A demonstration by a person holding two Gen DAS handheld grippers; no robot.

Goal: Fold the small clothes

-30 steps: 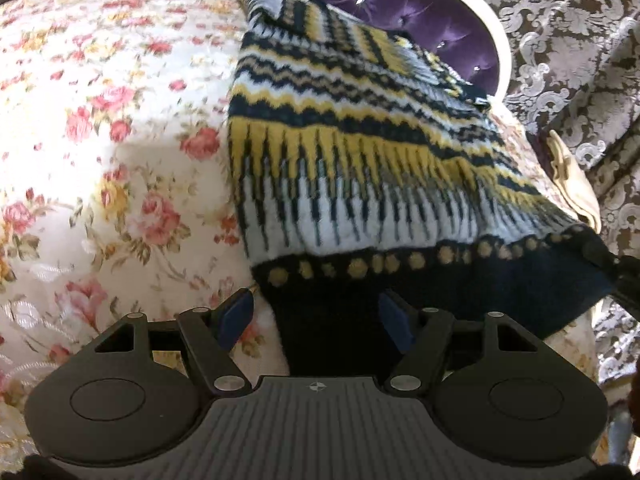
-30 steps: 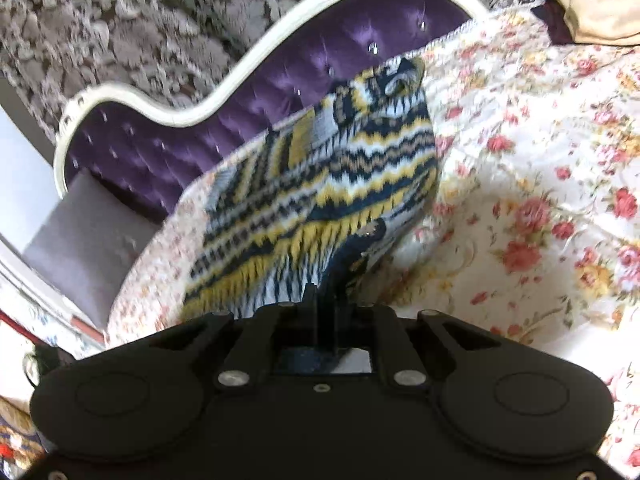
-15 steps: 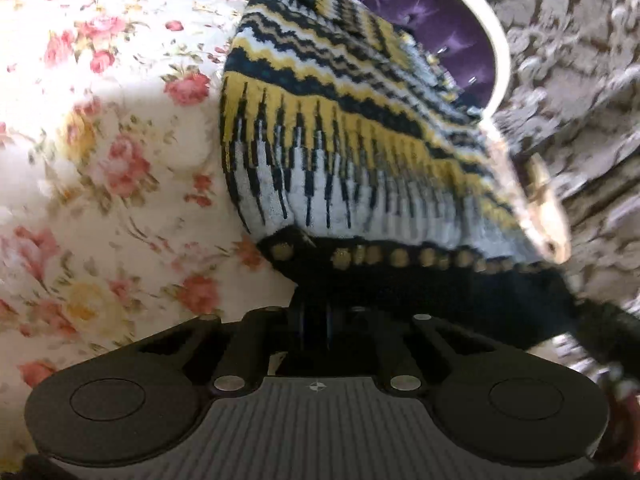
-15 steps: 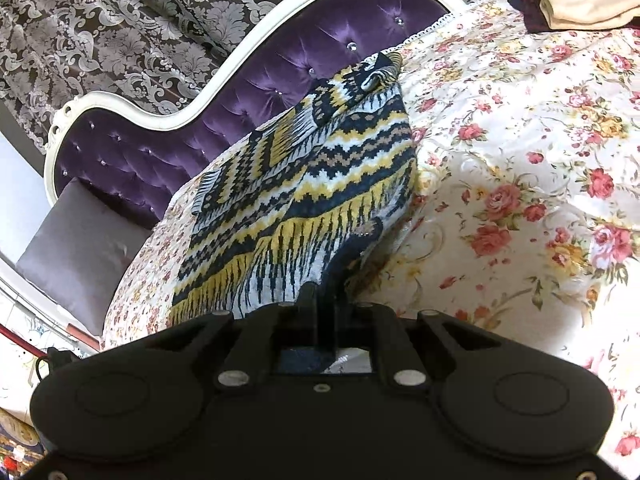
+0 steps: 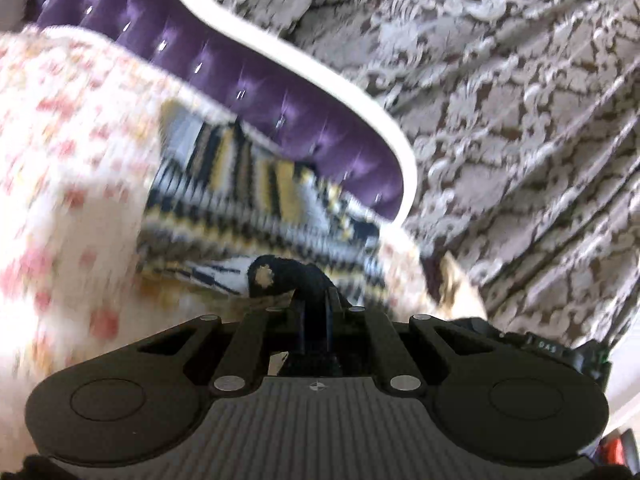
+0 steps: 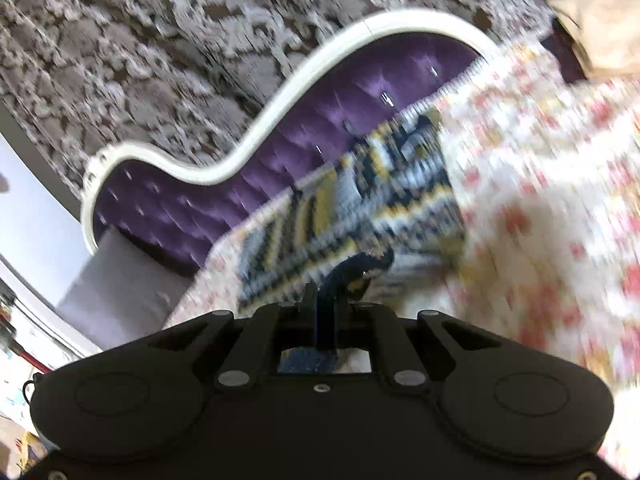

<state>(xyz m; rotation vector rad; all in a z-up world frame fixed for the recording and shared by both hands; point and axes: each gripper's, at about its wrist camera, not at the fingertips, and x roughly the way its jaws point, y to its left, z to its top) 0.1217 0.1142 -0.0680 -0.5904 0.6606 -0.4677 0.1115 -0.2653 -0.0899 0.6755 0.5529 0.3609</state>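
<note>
Knitwear is the matter in hand: a patterned sweater (image 5: 256, 200) in navy, yellow and pale bands lies on the floral bedspread (image 5: 68, 184), its far end up near the purple tufted headboard (image 5: 304, 120). Both views are blurred, so fine detail of the weave is lost. The left gripper (image 5: 316, 304) has its jaws pressed together on the dark dotted hem, a bunch of which rises out of the fingers and curls over; the right gripper (image 6: 326, 304) is likewise clamped on a dark fold of the same garment (image 6: 360, 192), seen from the other side. The hem looks lifted off the bedspread at both pinch points, with the body of the knit trailing away toward the headboard. I judge this a soft, limp, fairly thick fabric — light enough to carry, but inclined to sag and stretch between the two holds, and not slippery against the cotton cover. The two hem corners seem the sensible places to grip, since they keep the edge straight as it is carried over. A cream folded cloth (image 6: 600, 28) sits well apart, at the bed's far edge.
</note>
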